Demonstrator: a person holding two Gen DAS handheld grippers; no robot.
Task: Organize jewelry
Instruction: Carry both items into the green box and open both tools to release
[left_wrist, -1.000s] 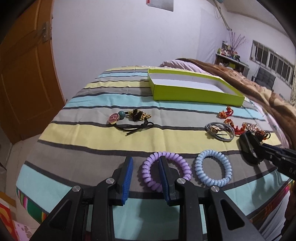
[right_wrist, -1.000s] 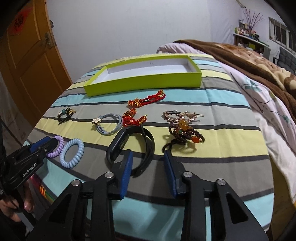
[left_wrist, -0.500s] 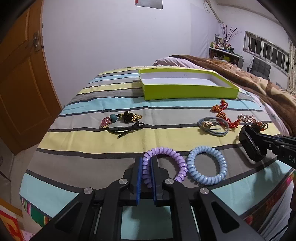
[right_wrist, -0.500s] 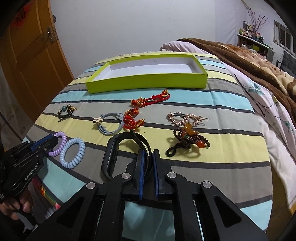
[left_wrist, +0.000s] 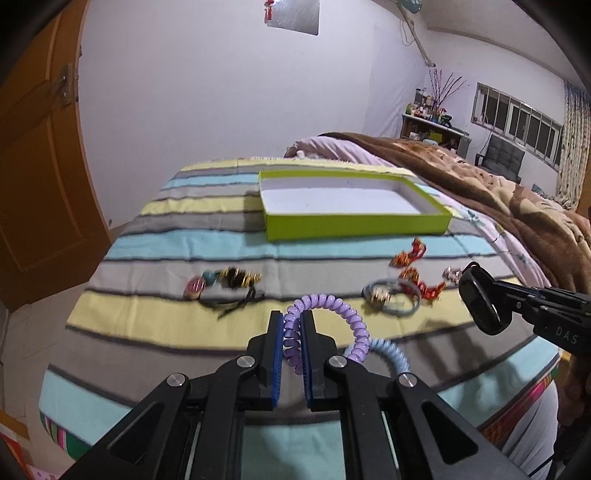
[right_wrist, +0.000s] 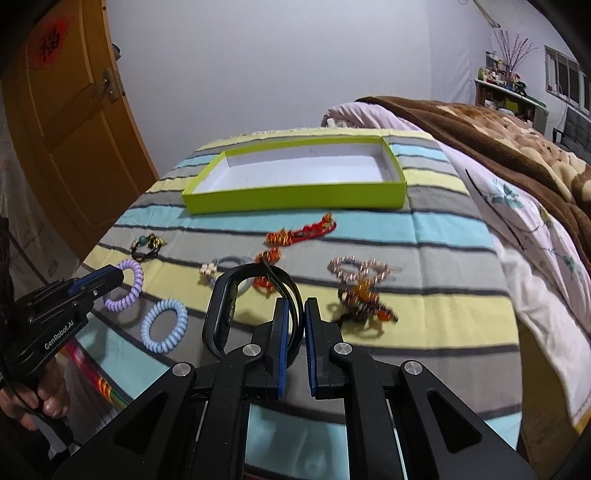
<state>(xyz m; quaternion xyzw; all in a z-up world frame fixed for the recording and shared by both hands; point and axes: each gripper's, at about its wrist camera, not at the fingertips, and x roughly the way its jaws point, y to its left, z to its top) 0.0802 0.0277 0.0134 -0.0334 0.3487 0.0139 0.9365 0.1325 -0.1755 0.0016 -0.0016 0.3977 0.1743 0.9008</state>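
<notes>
We see the striped bedcover (right_wrist: 424, 229) with the lime-green box (right_wrist: 295, 192) lying across its far end, long side toward us, open and white inside. A second ago both rings lay flat on the cover with the jaws wide around them; since then both pairs have just closed and both pieces have come up off the cloth. The black band (right_wrist: 221, 314) now stands on edge in the right gripper (right_wrist: 293, 325), its loop leaning left, one strap pinched between the blue pads. The purple coil tie (left_wrist: 332, 317) is clamped in the left gripper (left_wrist: 292, 343), arching up and to the right. The blue coil tie (right_wrist: 164, 326) lies flat on the cover; in the left view the gripper cuts off most of it. The grey tie (left_wrist: 391, 301), the red knotted cords (right_wrist: 303, 234) and the beaded bracelets (right_wrist: 362, 284) are smeared by motion, so we cannot make out their details.
</notes>
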